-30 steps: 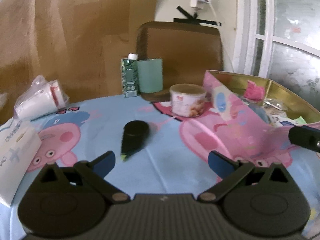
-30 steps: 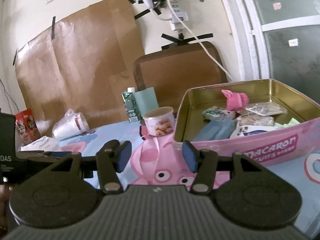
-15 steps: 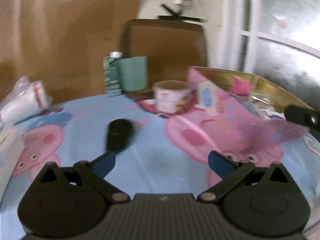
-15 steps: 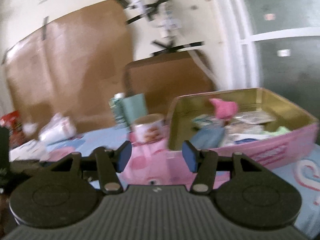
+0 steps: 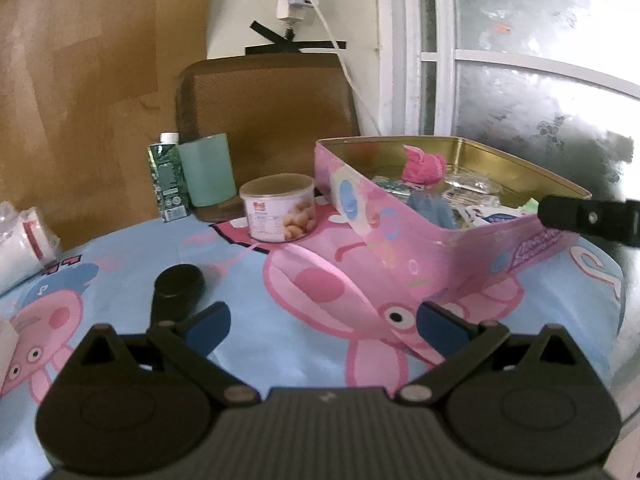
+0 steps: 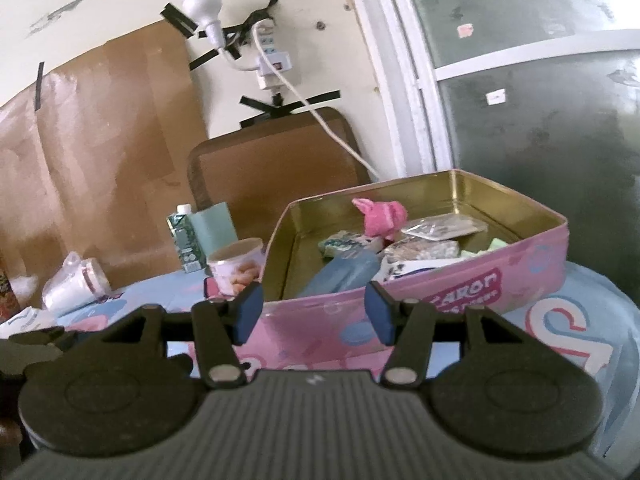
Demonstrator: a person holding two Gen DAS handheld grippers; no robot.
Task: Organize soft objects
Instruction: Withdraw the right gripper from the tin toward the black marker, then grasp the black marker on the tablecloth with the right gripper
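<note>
A pink tin box (image 5: 404,240) (image 6: 460,284) with a gold inside stands open on the cartoon tablecloth. In it lie a pink soft toy (image 5: 424,164) (image 6: 382,216), a blue pouch (image 6: 344,274) and several small packets. My left gripper (image 5: 322,326) is open and empty, low over the cloth in front of the tin. My right gripper (image 6: 312,312) is open and empty, just before the tin's near wall; its body shows in the left wrist view (image 5: 588,216).
A black tube with a round cap (image 5: 176,292) lies by my left fingertip. A snack can (image 5: 280,208), a green cup (image 5: 208,170), a green carton (image 5: 168,180) and a white plastic-wrapped roll (image 6: 76,284) stand behind. A chair back (image 5: 272,108) is beyond the table.
Both grippers have swung right and moved closer to the tin. The black tube now sits further left in the left view. Both jaws stayed open.
</note>
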